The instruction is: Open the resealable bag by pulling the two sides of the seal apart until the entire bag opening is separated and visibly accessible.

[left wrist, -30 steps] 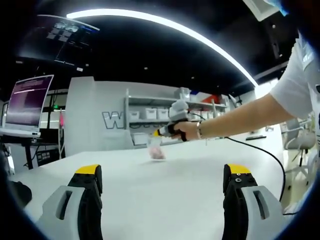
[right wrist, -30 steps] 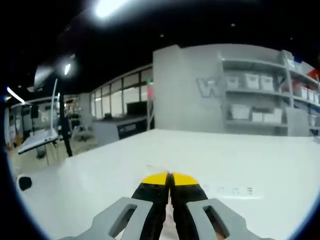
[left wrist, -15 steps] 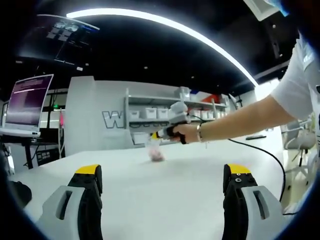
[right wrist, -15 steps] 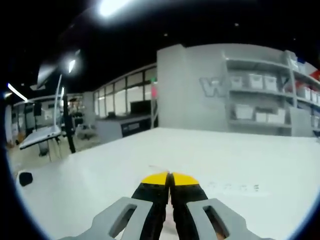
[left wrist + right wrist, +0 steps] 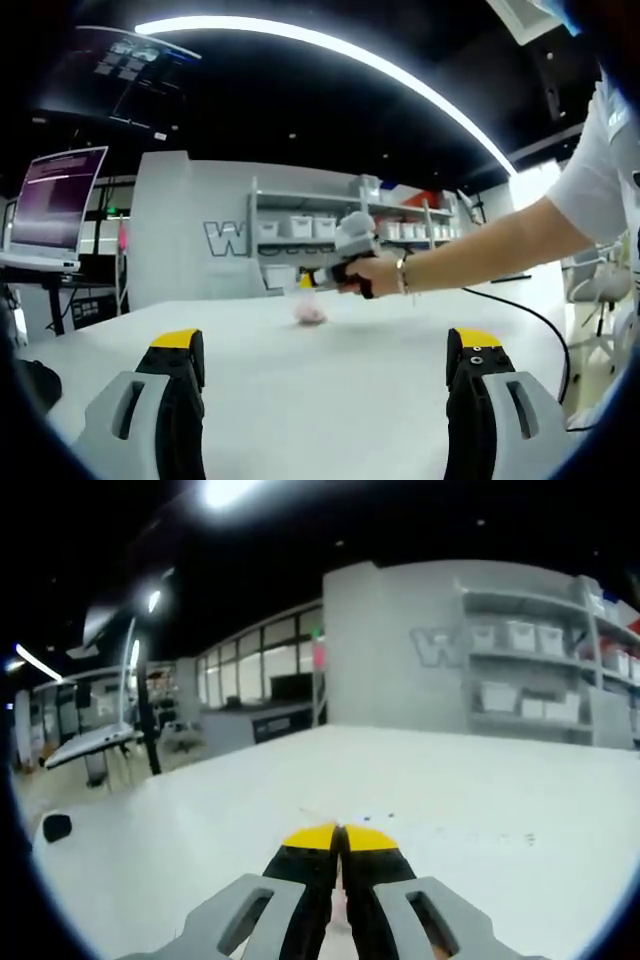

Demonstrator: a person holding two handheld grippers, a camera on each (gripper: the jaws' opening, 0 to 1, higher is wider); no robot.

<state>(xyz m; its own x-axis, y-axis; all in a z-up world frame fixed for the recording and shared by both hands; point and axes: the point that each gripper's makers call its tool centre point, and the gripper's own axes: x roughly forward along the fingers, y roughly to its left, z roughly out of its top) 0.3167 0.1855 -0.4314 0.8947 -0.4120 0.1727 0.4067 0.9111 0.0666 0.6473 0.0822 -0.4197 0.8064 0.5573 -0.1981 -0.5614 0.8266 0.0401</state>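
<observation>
Left gripper [image 5: 330, 350] low over the white table [image 5: 330, 400], jaws wide apart, nothing between them. Far ahead between those jaws, small clear resealable bag with pink contents [image 5: 308, 305], hanging just above the tabletop. Right gripper [image 5: 340, 837], yellow-tipped jaws pressed together on the bag's top edge, a hand [image 5: 375, 275] gripping its handle.

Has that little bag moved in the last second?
Yes. The bag, hanging from the right tool, has slid slightly left against the shelving behind it and now hangs above the table.
</observation>
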